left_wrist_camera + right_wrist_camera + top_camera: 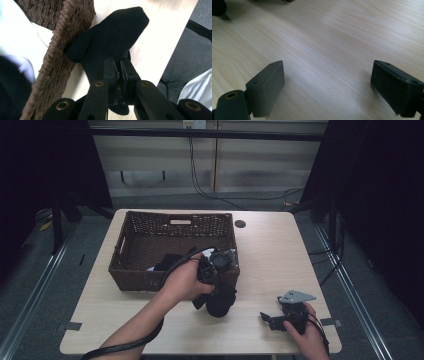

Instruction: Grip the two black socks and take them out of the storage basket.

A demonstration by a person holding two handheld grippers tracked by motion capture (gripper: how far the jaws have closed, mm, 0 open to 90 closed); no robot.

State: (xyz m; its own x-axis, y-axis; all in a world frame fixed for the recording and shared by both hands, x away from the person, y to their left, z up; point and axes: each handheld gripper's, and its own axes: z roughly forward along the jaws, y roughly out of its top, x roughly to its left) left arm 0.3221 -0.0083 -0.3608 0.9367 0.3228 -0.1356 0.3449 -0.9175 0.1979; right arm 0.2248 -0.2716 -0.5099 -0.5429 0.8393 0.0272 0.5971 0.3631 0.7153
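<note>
We've got the left gripper (119,75) clenched on a black sock (112,40), pinching it near one end. The sock hangs just outside the basket (131,275), against its front right corner and above the table (270,250), towards the front edge. The right gripper (272,320) rests near the table's front right corner, jaws spread wide w/ nothing between them, just bare wood.

We reckon the sock is light, soft and floppy; it drapes and swings, so no fragility worry. It won't slip much, as knit fabric grips well. Best hold, imo, is a bunched fold or the cuff, not a single thin layer. More clothes, white and dark, lie inside the basket.
</note>
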